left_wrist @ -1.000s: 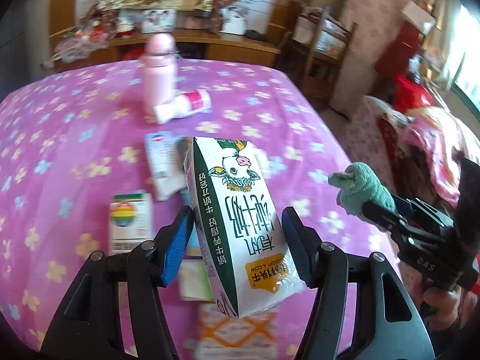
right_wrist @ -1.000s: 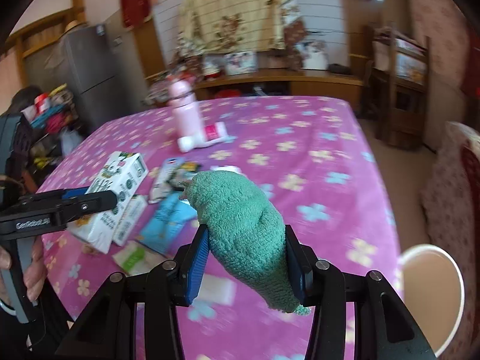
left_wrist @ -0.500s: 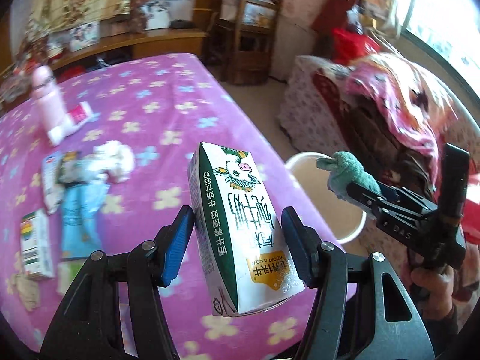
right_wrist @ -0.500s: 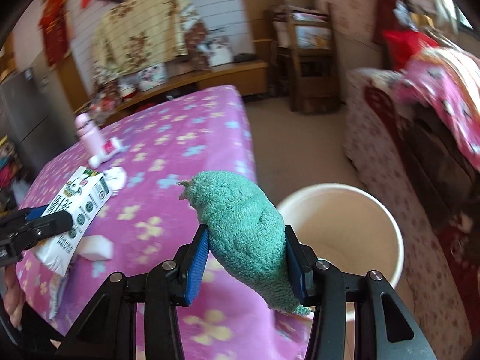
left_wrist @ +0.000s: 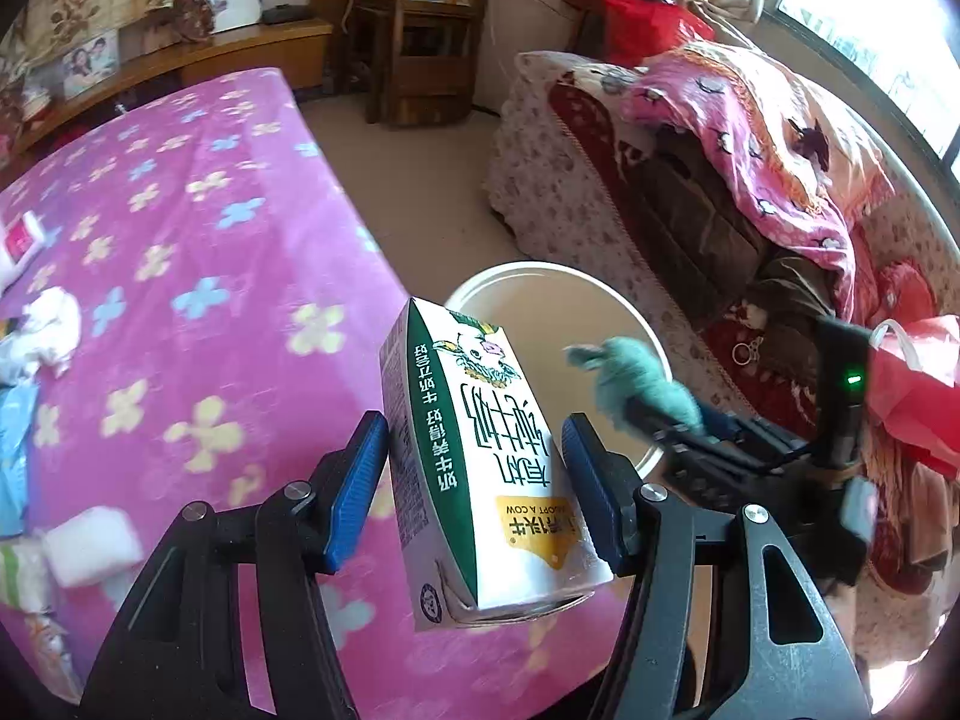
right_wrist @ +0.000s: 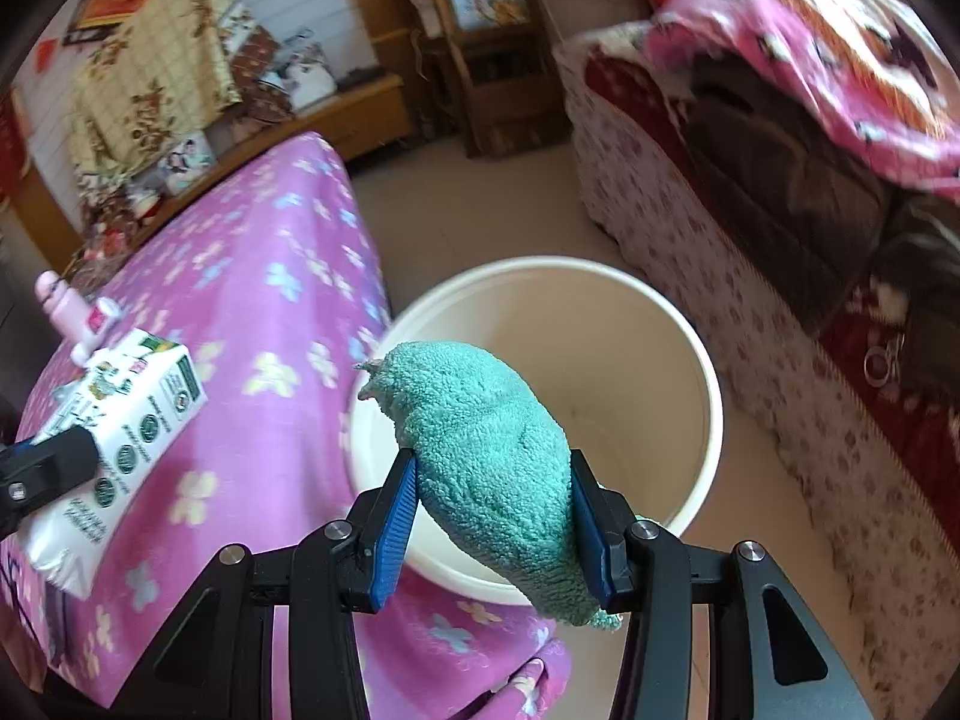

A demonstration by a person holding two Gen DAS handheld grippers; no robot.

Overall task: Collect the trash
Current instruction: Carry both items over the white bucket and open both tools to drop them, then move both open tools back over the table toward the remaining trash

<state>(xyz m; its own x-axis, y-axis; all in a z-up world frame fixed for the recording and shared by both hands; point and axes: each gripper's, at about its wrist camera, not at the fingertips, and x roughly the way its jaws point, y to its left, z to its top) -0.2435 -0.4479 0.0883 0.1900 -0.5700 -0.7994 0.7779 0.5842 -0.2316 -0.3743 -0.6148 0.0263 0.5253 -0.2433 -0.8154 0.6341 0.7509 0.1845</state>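
change: both loads were carried from the desk (left_wrist: 198, 228) to above the bucket (right_wrist: 690, 372) | left gripper (left_wrist: 474, 480) closed on milk carton (left_wrist: 480, 462) | right gripper (right_wrist: 492, 516) closed on green cloth (right_wrist: 486, 456) | release is judged next

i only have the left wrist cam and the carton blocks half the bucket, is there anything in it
Observer: In the right wrist view the white bucket shows a bare cream wall and bottom. The cloth hides its near left part.
Operator: cloth is a blur here, do the right tongs have it properly
Observer: Yes. The right tongs are shut on the teal cloth, with both blue pads pressed into its sides and its tail hanging below them.
Operator: is my carton over the bucket
Observer: Not from that angle. The milk carton appears over the purple tablecloth, left of the bucket's rim.
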